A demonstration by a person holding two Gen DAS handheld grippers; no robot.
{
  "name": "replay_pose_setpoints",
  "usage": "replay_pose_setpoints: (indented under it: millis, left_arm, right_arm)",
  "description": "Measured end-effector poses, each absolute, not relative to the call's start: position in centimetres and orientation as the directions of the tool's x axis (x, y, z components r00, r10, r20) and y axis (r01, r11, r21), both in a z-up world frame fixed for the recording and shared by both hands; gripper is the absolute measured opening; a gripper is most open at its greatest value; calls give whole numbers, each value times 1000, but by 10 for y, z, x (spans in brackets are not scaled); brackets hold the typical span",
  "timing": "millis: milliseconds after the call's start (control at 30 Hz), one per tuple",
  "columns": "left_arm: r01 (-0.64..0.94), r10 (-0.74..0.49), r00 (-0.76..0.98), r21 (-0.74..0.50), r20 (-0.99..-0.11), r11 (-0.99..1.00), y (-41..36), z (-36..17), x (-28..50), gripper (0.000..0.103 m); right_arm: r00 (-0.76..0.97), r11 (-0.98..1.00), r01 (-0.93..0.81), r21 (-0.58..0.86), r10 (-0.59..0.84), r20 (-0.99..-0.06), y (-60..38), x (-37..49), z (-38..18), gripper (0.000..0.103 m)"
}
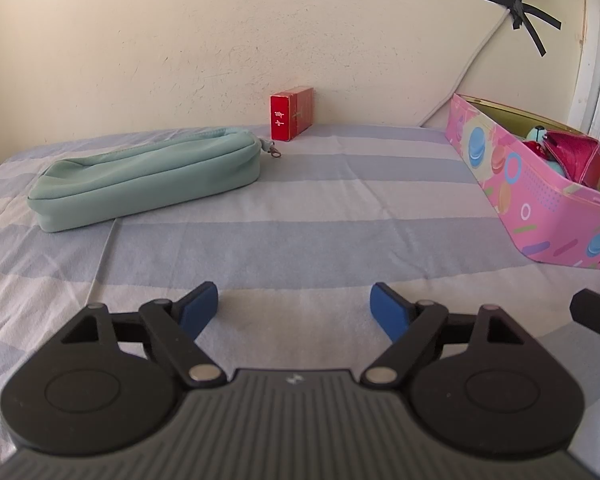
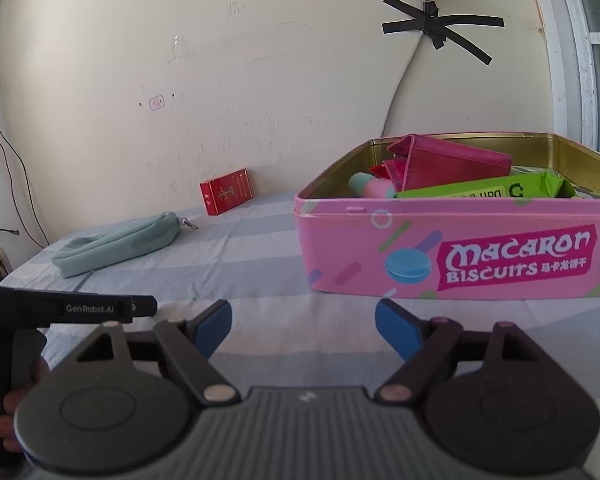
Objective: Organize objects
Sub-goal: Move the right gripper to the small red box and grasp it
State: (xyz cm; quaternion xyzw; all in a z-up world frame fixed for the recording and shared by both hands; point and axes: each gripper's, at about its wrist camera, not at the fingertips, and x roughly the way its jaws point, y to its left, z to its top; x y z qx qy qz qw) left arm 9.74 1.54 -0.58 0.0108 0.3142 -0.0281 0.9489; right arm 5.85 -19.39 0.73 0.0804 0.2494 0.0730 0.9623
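A mint green zip pouch (image 1: 144, 178) lies on the striped cloth at the left, also seen in the right wrist view (image 2: 118, 244). A small red box (image 1: 291, 118) stands against the wall behind it, also in the right wrist view (image 2: 226, 191). A pink Macaron Biscuits tin (image 2: 460, 248) stands open at the right, its wall also in the left wrist view (image 1: 512, 184). It holds a magenta wallet (image 2: 448, 166), a green packet (image 2: 484, 190) and a small pink and mint item (image 2: 370, 186). My left gripper (image 1: 294, 308) is open and empty above the cloth. My right gripper (image 2: 304, 328) is open and empty in front of the tin.
The striped blue and white cloth (image 1: 300, 208) covers the surface up to the cream wall. A white cable (image 2: 400, 84) taped with black tape runs down the wall behind the tin. A window frame (image 2: 568, 48) stands at the far right.
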Motion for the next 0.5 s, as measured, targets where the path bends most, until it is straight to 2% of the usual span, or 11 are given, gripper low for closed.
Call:
replay_pose_setpoints:
  millis: [200, 333, 500]
  left_arm:
    - [90, -71, 783, 0, -618, 996, 15, -5, 100, 91]
    - [122, -87, 772, 13, -629, 992, 25, 1, 107, 91]
    - [51, -4, 797, 62, -604, 997, 55, 10, 123, 91]
  right_arm:
    - [857, 983, -100, 157, 165, -489, -188, 61, 7, 82]
    - [844, 986, -112, 123, 159, -513, -182, 65, 6, 82]
    - [837, 984, -157, 87, 179, -516, -162, 73, 9, 82]
